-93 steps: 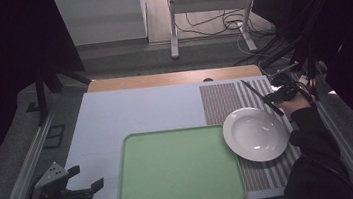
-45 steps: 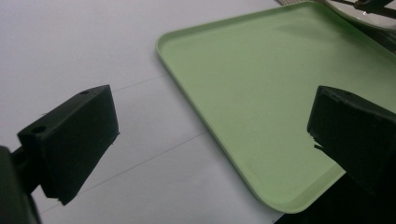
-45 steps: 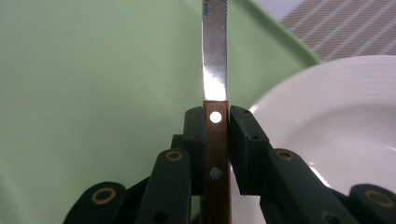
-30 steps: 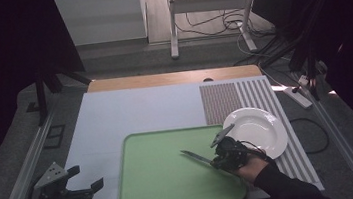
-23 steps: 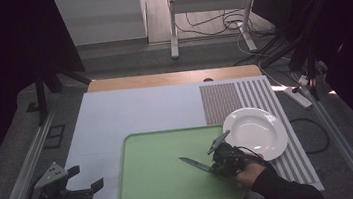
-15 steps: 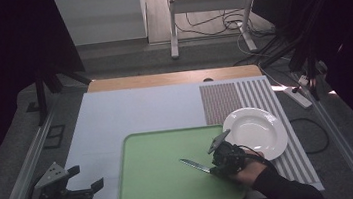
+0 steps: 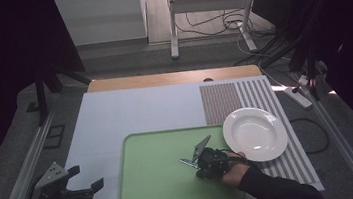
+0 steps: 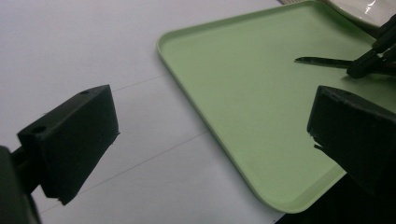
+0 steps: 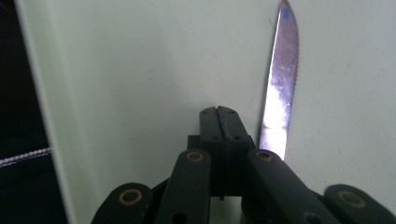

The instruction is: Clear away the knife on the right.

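Observation:
A serrated table knife (image 9: 281, 79) lies flat on the green tray (image 7: 154, 182). My right gripper (image 9: 218, 112) rests low over the tray just left of the blade. Its jaws have just been closing and now meet pad to pad with nothing between them. In the high view the right gripper (image 7: 198, 166) sits at the tray's right side, and the knife (image 7: 187, 161) pokes out to its left. My left gripper (image 7: 86, 183) hovers open and empty at the table's front left corner. From the left gripper (image 8: 210, 135) view, the knife (image 8: 322, 61) and the tray (image 8: 243, 93) lie ahead.
A white deep plate (image 7: 255, 133) stands on the striped mat (image 7: 225, 99) just right of the tray, close behind my right hand. White table surface (image 7: 130, 110) stretches to the left and back. The table's front edge runs right below the tray.
The right gripper came from the far right edge to the tray with the knife, then shifted a little left and lower. The knife now lies beside its jaws. The left gripper stayed put.

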Demonstrator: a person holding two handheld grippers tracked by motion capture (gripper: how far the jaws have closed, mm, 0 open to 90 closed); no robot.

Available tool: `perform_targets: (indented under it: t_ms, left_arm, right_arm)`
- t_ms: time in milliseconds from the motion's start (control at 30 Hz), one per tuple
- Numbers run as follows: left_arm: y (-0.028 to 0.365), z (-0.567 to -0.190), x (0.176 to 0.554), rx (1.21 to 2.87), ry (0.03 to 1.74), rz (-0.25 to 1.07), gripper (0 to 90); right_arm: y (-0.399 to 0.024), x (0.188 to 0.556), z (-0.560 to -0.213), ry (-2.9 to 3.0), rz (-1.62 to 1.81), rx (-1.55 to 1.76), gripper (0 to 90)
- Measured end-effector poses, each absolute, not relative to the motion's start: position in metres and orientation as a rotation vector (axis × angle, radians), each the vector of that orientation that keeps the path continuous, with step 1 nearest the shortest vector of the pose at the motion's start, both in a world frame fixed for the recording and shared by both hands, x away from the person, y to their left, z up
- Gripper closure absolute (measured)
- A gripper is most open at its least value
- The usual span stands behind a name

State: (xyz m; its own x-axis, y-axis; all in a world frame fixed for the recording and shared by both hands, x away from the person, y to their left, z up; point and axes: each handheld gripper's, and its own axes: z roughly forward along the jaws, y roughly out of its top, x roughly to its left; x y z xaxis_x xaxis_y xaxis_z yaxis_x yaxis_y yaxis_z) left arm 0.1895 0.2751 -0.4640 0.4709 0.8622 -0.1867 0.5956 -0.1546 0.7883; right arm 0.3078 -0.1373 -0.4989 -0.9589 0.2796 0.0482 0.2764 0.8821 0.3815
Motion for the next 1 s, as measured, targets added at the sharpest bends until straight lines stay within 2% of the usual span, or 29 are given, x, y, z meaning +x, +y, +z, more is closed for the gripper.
perform_targets:
  t_ms: [1000]
  left_arm:
    - [0.276, -0.464, 0.189, 1.851, 1.224, 0.390, 1.6]
  right_arm:
    - [-0.196, 0.343, -0.494, 2.948, 0.539, 0.793, 89.9]
